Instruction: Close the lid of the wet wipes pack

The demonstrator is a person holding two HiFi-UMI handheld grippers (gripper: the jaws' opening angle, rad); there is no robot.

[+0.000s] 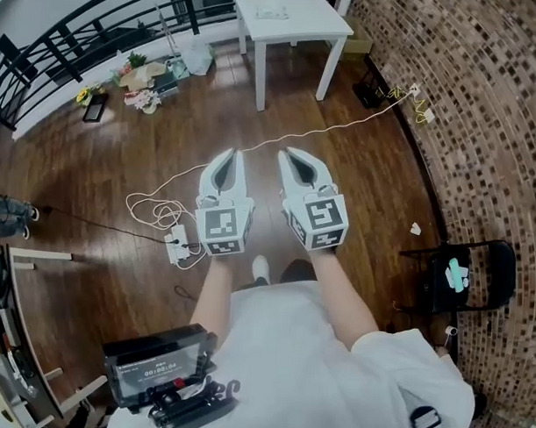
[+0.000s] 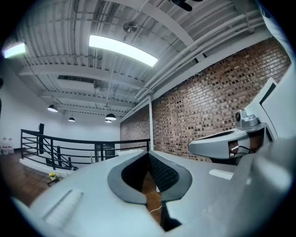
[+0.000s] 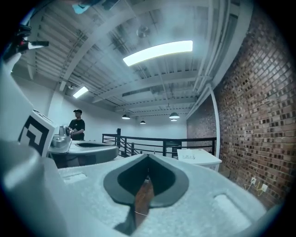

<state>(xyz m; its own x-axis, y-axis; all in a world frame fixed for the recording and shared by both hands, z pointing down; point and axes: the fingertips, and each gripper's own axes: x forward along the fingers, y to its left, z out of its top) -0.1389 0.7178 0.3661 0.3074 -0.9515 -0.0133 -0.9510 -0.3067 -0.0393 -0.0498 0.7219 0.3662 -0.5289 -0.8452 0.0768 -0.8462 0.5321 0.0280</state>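
Grippers fill the middle of our head view, side by side over the wood floor and apart from each other. Our left gripper has its jaws brought together at the tips, and its own view shows nothing between them, only floor through the slot below. Our right gripper is the same: tips meeting and nothing held.

We cannot pick out the pack for certain. A small teal thing lies on a black chair well off to our right by the brick wall; it may be the pack, but it is too small to tell.

Ahead stands a white table with something flat and pale on it. A white cable runs across the floor to a power strip near our left gripper.
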